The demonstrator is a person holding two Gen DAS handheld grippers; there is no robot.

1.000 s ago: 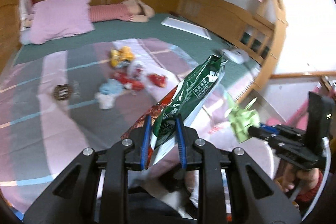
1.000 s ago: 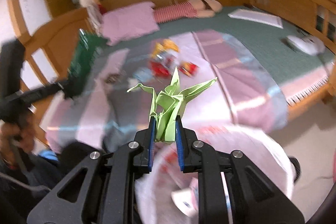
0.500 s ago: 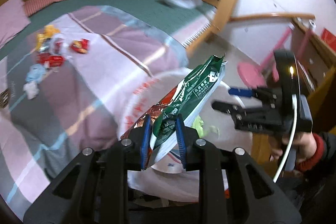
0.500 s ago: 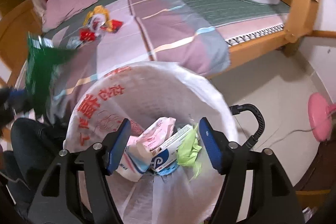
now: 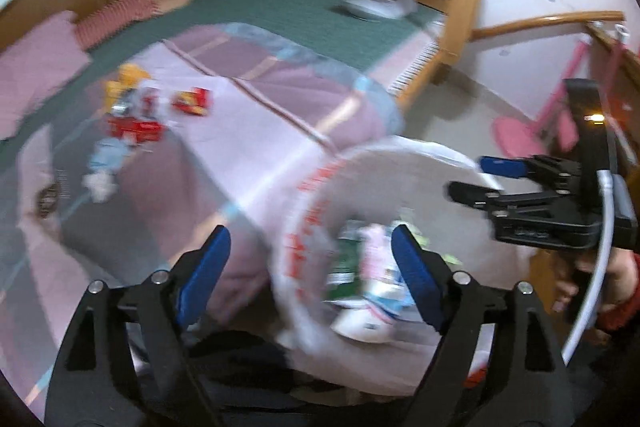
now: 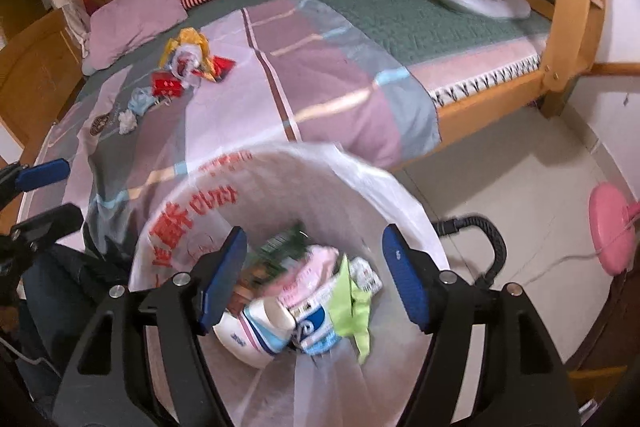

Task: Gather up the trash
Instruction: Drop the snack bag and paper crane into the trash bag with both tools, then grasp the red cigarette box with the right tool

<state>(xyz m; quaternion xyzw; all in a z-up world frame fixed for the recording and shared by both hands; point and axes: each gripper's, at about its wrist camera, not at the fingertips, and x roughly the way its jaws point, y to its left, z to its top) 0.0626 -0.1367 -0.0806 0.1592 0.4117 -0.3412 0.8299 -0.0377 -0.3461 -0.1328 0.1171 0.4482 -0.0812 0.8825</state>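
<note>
Both wrappers are now lying in the bin bag (image 6: 280,187): green snack packet (image 6: 280,247) and green paper crane (image 6: 352,307) dropped. Left gripper (image 5: 310,267) is opening wide, nothing between its jaws; right gripper (image 6: 312,275) is standing spread, empty. Both are hanging just above the bag mouth. Next: lifting clear without snagging the liner, then heading for the remaining litter pile (image 6: 188,67), well apart on the quilt (image 6: 320,75).

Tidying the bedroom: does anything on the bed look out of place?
Yes. A cluster of wrappers and crumpled paper lies scattered on the quilt, not in the white trash bag beside the bed.
</note>
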